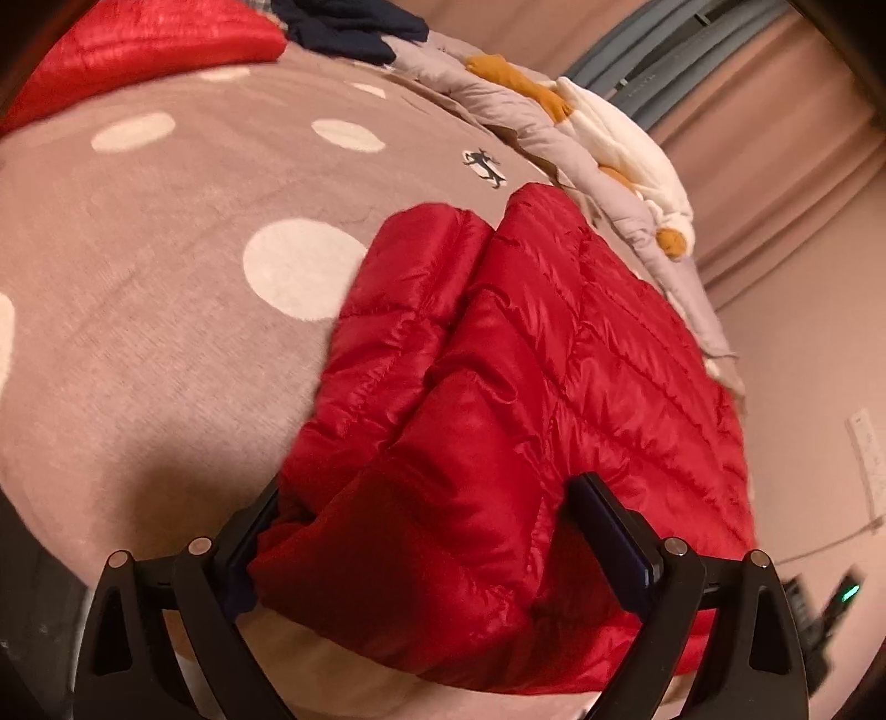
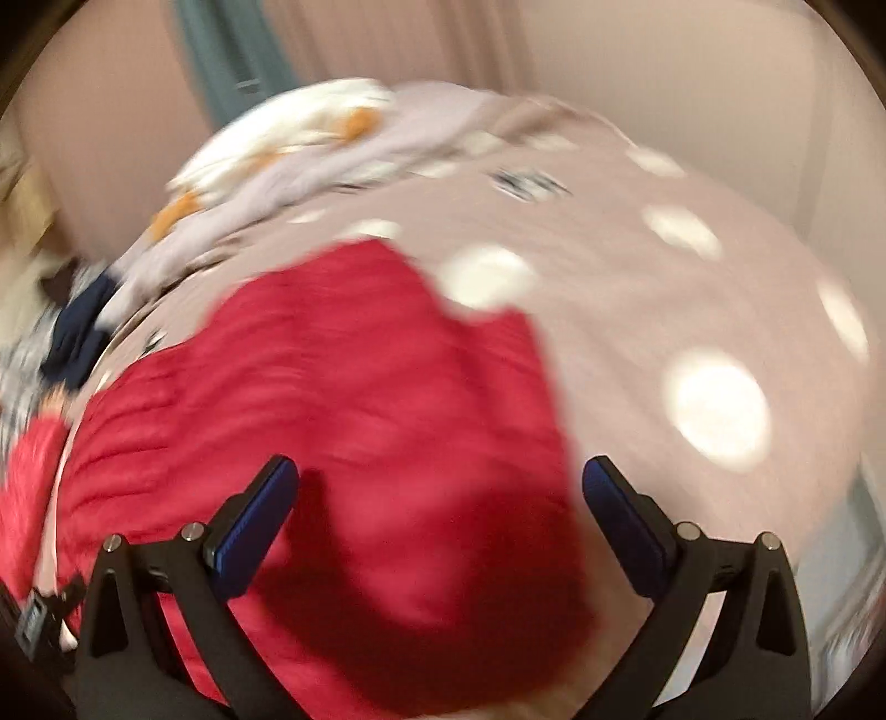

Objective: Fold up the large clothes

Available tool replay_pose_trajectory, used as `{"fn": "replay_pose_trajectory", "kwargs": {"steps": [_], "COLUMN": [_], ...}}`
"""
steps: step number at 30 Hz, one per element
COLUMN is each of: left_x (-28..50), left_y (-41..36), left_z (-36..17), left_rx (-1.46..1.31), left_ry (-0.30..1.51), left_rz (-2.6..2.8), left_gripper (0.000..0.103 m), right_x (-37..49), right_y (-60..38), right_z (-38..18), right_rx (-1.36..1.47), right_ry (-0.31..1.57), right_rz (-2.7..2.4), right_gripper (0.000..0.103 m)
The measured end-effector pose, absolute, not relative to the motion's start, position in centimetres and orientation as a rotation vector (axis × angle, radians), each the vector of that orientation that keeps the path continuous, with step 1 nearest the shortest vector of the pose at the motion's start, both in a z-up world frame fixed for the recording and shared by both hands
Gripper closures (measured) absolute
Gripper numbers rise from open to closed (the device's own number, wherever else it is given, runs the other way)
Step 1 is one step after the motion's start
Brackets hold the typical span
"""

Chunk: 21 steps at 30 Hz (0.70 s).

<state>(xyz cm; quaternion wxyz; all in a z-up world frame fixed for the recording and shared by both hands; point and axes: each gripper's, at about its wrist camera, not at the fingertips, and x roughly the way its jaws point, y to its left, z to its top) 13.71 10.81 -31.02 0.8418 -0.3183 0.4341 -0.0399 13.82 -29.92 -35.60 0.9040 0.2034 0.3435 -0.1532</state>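
Black linkages of the left gripper (image 1: 429, 531) are seen at the bottom of the left wrist view, with the fingers (image 1: 614, 531) set wide apart. A bunched fold of the red quilted jacket (image 1: 498, 387) is seen between them; the left pad is partly hidden behind the fabric, and whether the pads press on it cannot be told.

In the right wrist view (heavily motion-blurred) the right gripper (image 2: 437, 509) is held above the same red quilted jacket (image 2: 343, 387). Its blue-padded fingers (image 2: 255, 520) are spread apart, with nothing clamped. Red fabric is seen between and below them; contact cannot be judged.

Position of the jacket: it is laid on a bed covered by a taupe blanket with white dots (image 1: 166, 249), near the edge of the bed in the left view.

Appearance of the jacket: glossy red shell, stitched in parallel quilted bands, puffy. Two padded lobes are seen side by side at its far end, divided by a deep crease. The near part is doubled up into thick folds.

A grey, white and orange quilt (image 1: 581, 138) is bunched along the far side of the bed. A dark navy garment (image 1: 349, 27) is seen beyond the blanket, well apart from the jacket.
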Motion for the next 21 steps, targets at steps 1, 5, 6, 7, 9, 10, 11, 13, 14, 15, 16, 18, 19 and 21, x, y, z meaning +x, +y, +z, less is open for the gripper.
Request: {"fn": "replay_pose_trajectory", "kwargs": {"steps": [1, 5, 6, 7, 9, 10, 11, 13, 14, 15, 16, 18, 19, 21], "left_x": [13.7, 14.0, 14.2, 14.5, 15.2, 15.4, 15.6, 16.4, 16.8, 17.3, 17.8, 19.6, 20.4, 22.3], "left_y": [11.0, 11.8, 11.9, 11.9, 11.6, 11.5, 11.5, 11.6, 11.6, 11.5, 11.4, 11.1, 11.0, 11.0], "left_z": [-31.1, -31.7, -31.9, -31.9, -31.9, -31.8, -31.9, -32.4, -32.6, -32.6, -32.5, -32.5, -32.5, -32.3], "left_rx": [-0.683, -0.778, -0.803, -0.813, -0.804, -0.794, -0.794, -0.834, -0.844, -0.838, -0.825, -0.787, -0.773, -0.752], "left_ry": [0.913, 0.878, 0.869, 0.866, 0.865, 0.857, 0.848, 0.825, 0.813, 0.797, 0.787, 0.776, 0.778, 0.779], "left_rz": [-0.095, -0.144, -0.152, -0.156, -0.162, -0.163, -0.169, -0.185, -0.186, -0.185, -0.181, -0.176, -0.176, -0.169], "left_gripper": [0.007, 0.007, 0.008, 0.009, 0.013, 0.022, 0.030, 0.037, 0.041, 0.043, 0.043, 0.044, 0.045, 0.045], "right_x": [13.0, 11.1, 10.9, 11.1, 11.9, 12.6, 13.2, 14.5, 15.1, 15.7, 16.3, 17.4, 18.4, 19.9], "right_y": [-31.3, -34.1, -34.0, -33.7, -33.0, -32.5, -32.3, -31.4, -30.9, -30.5, -30.1, -29.8, -29.5, -29.4], "right_z": [-36.7, -39.9, -39.9, -39.8, -40.0, -40.4, -40.9, -41.7, -41.8, -41.8, -41.7, -41.4, -41.4, -41.4], "right_rx": [0.502, 0.779, 0.790, 0.801, 0.837, 0.890, 0.932, 0.946, 0.928, 0.909, 0.888, 0.855, 0.835, 0.829], "right_ry": [0.712, 0.666, 0.642, 0.636, 0.631, 0.620, 0.620, 0.605, 0.599, 0.591, 0.583, 0.577, 0.573, 0.567], "right_rz": [-0.334, -0.246, -0.244, -0.229, -0.152, -0.071, -0.027, -0.001, 0.006, 0.010, 0.010, 0.007, 0.012, 0.020], "right_gripper": [0.000, 0.000, 0.000, 0.001, 0.012, 0.019, 0.028, 0.047, 0.054, 0.058, 0.059, 0.061, 0.062, 0.063]}}
